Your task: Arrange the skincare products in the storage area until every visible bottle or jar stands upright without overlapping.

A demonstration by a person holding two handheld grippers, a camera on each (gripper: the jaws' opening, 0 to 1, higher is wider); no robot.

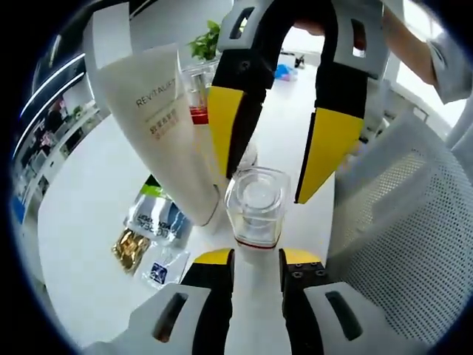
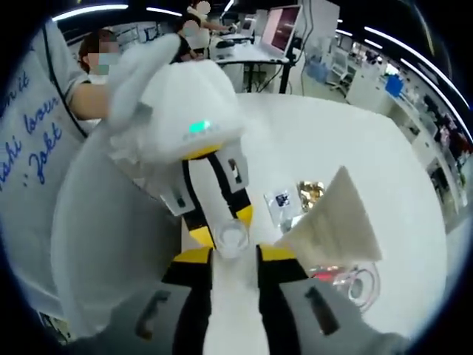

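Left gripper view: left gripper (image 1: 255, 259) open, clear jar (image 1: 256, 207) just past its tips; right gripper (image 1: 284, 140) comes in from above, open, straddling the jar. White tube (image 1: 166, 118) leans just beside. Right gripper view: right gripper (image 2: 233, 255) open around the jar (image 2: 231, 237); left gripper (image 2: 219, 222) opposite. Risk: both closing together tips the jar or knocks the tube.
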